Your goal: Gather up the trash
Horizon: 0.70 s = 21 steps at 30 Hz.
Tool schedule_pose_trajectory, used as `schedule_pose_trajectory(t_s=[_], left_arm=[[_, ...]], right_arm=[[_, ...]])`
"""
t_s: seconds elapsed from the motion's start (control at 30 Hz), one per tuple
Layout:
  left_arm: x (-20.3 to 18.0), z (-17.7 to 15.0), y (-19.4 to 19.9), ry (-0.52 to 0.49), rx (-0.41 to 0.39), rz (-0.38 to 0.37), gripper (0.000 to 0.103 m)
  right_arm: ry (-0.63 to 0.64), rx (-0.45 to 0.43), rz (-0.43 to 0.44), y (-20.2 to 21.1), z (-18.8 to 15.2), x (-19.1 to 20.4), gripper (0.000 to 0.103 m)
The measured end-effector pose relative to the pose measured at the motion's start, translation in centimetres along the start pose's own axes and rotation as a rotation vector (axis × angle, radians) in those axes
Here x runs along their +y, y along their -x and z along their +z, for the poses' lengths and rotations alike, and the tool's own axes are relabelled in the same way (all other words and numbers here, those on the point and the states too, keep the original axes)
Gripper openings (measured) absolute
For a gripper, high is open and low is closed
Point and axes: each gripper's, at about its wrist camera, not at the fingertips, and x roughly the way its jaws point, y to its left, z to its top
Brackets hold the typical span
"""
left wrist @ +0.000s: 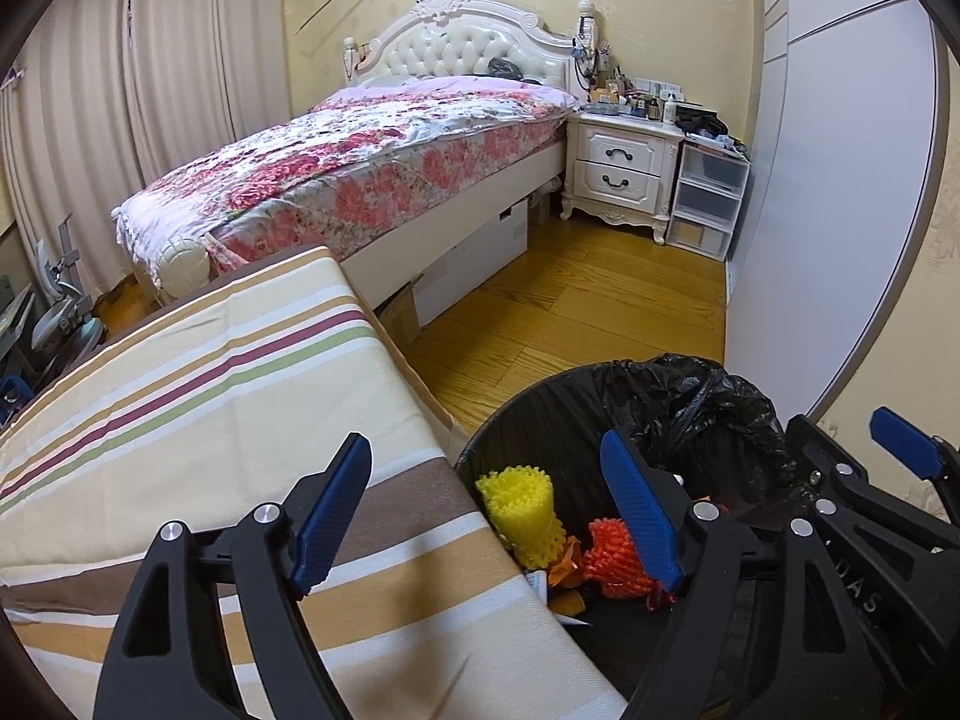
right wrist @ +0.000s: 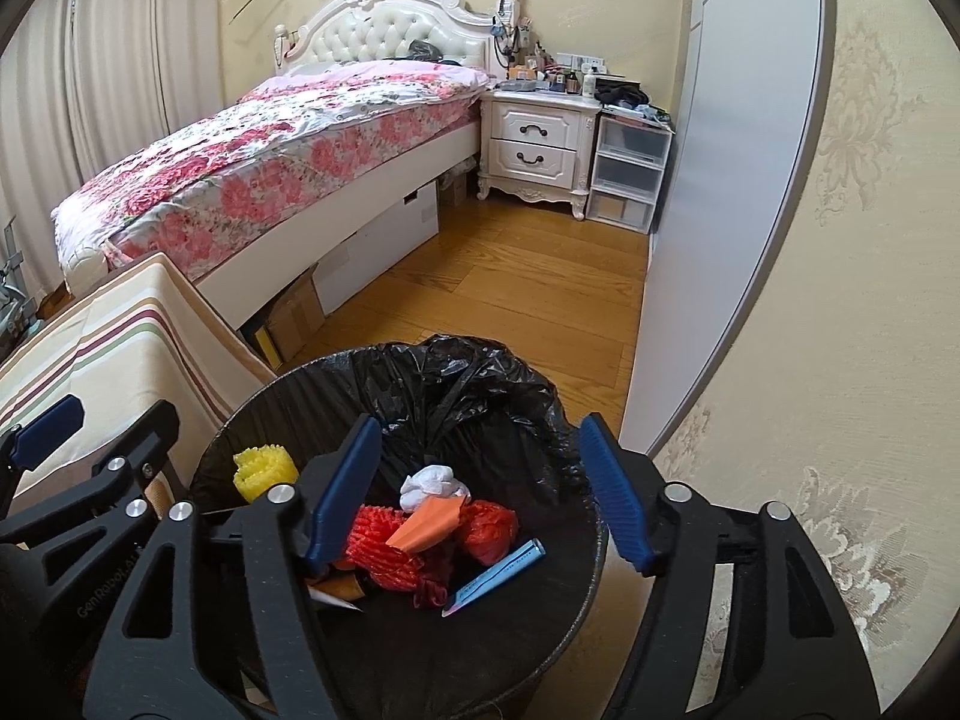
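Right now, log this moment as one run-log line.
left gripper: open, empty | right gripper: open, empty, above trash bin | bin holds yellow foam net, white tissue

Floral-quilted bed (right wrist: 288, 144), white nightstand (right wrist: 537, 144), wood floor (right wrist: 510, 288), cream curtains (left wrist: 120, 108), patterned wallpaper (right wrist: 840, 240)

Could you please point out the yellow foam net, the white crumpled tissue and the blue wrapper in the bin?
yellow foam net (right wrist: 264, 471): right wrist view, its ribbed side.
white crumpled tissue (right wrist: 431, 485): right wrist view, its middle.
blue wrapper (right wrist: 498, 575): right wrist view, mid-length.
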Motion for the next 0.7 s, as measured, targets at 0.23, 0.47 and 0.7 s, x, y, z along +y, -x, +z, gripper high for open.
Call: schedule_pose_trajectory(t_s=[0.23,0.47,0.7], left_arm=[[1.4,-0.5,1.0,0.027,-0.006,0.026,0.08],[2.2,-0.5,2.8,0.045,-0.045,0.049,0.082],[2.7,-0.7,4.0,0.042,-0.072,0.068,0.084]], right_arm=[[-0.011,-0.015,-0.01,0.9,-0.3,-0.2,0.078],[-0.01,-0.036,-0.019,2.0,-0.6,-0.2,0.087],[-0.014,-0.055,-0.018,3.2,-0.9,-0.2,0.091]])
